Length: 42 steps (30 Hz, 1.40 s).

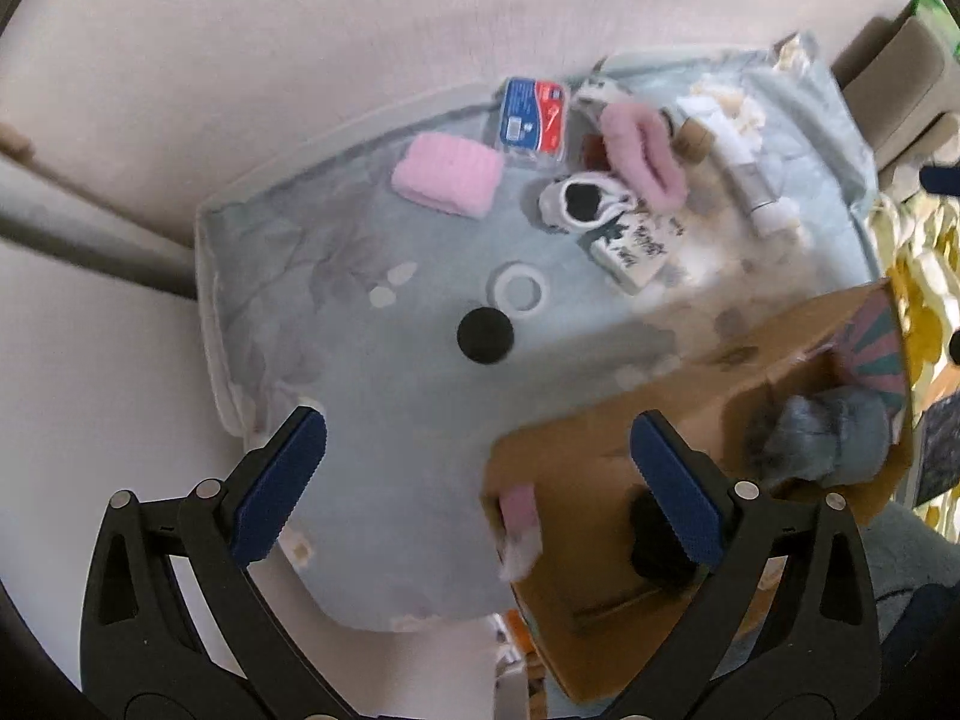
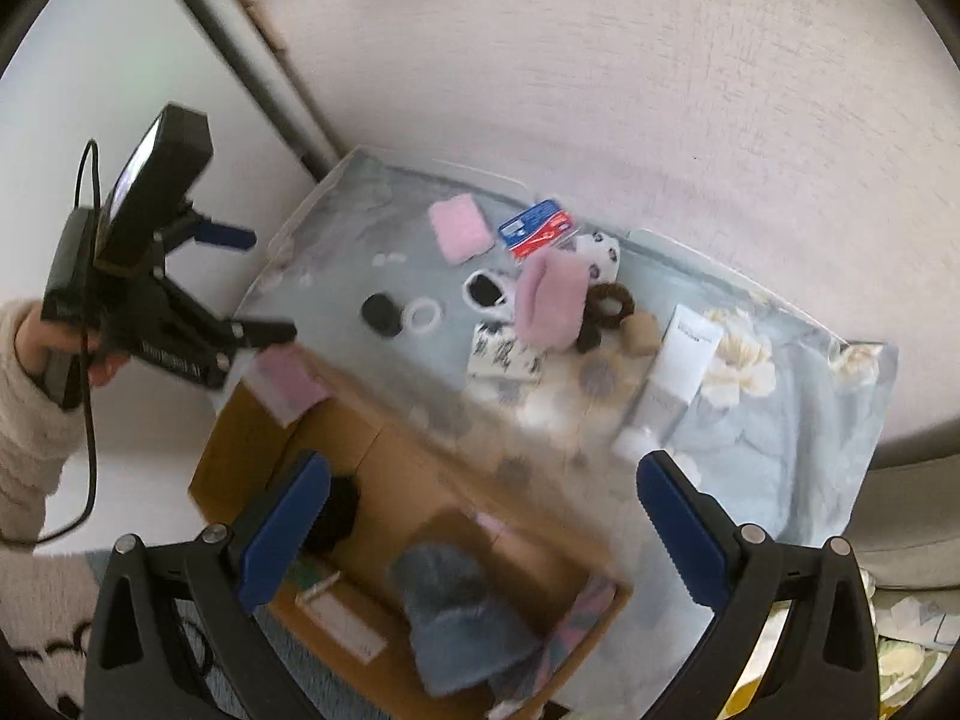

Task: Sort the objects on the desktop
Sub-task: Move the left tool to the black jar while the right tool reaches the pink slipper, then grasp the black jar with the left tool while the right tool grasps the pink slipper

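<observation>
**Both hand-held grippers empty above box and clutter**

A pale blue cloth covers the table, filling the middle of both views. A cardboard box sits at lower centre of the right view, with a blue-grey fuzzy item already in it. The unsorted things lie beyond the box, toward the upper middle: pink headband, pink pad, white tube, black disc.

The left hand-held gripper is spread wide and empty; the disc lies straight ahead of it, nearer than the rest. The right hand-held gripper is wide and empty too, over the box; the tube, its long axis running up-right to down-left, is nearest.
</observation>
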Each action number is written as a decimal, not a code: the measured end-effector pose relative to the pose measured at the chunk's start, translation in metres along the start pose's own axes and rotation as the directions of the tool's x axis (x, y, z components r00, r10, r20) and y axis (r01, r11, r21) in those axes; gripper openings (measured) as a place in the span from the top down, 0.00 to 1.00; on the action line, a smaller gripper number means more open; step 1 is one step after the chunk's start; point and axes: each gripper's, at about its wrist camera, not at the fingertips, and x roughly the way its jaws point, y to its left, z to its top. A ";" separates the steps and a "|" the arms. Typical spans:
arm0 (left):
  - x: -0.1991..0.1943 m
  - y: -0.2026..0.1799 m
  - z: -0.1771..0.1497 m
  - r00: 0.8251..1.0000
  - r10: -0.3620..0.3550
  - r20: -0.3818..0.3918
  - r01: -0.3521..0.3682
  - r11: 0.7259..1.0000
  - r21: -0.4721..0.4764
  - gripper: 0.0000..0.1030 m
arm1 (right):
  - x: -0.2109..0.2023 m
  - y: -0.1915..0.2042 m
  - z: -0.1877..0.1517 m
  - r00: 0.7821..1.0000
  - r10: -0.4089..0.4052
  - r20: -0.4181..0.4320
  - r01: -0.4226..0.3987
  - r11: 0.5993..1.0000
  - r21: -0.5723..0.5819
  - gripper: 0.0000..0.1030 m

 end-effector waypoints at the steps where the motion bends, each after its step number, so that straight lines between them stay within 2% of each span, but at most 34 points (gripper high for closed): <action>1: 0.006 0.002 0.003 1.000 -0.005 -0.011 0.005 1.000 0.002 0.02 | 0.006 -0.003 0.006 1.000 -0.003 -0.008 0.003 1.000 0.009 0.01; 7: 0.058 0.011 0.020 0.995 -0.039 -0.093 0.042 0.999 0.030 0.04 | 0.053 -0.022 0.036 0.998 0.001 -0.059 0.003 0.998 0.064 0.01; 13: 0.100 0.017 0.025 0.989 -0.037 -0.143 0.047 0.997 0.068 0.14 | 0.104 -0.039 0.054 0.995 -0.011 -0.104 0.024 0.993 0.119 0.01; 21: 0.122 0.015 0.026 0.990 -0.060 -0.128 0.072 0.994 0.086 0.16 | 0.146 -0.050 0.069 0.989 -0.041 -0.143 0.065 0.983 0.170 0.01; 29: 0.128 0.012 0.021 0.992 -0.063 -0.112 0.072 0.994 0.077 0.28 | 0.160 -0.048 0.074 0.986 -0.065 -0.155 0.092 0.981 0.171 0.03; 33: 0.128 0.011 0.015 0.989 -0.088 -0.115 0.095 0.994 0.056 0.41 | 0.167 -0.048 0.076 0.985 -0.053 -0.165 0.081 0.982 0.169 0.23; 35: 0.128 0.009 0.013 0.988 -0.105 -0.111 0.111 0.992 0.055 0.56 | 0.171 -0.048 0.077 0.985 -0.038 -0.166 0.068 0.982 0.177 0.36; 37: 0.128 0.008 0.010 0.989 -0.101 -0.107 0.103 0.994 0.018 0.63 | 0.173 -0.049 0.077 0.986 -0.015 -0.168 0.048 0.981 0.189 0.61; 38: 0.128 0.007 0.008 0.990 -0.091 -0.103 0.094 0.995 0.023 0.69 | 0.174 -0.050 0.077 0.985 -0.015 -0.170 0.047 0.981 0.189 0.64; 42: 0.127 0.010 0.004 0.989 -0.101 -0.107 0.100 0.995 -0.020 0.68 | 0.175 -0.050 0.078 0.986 0.008 -0.167 0.024 0.982 0.189 0.70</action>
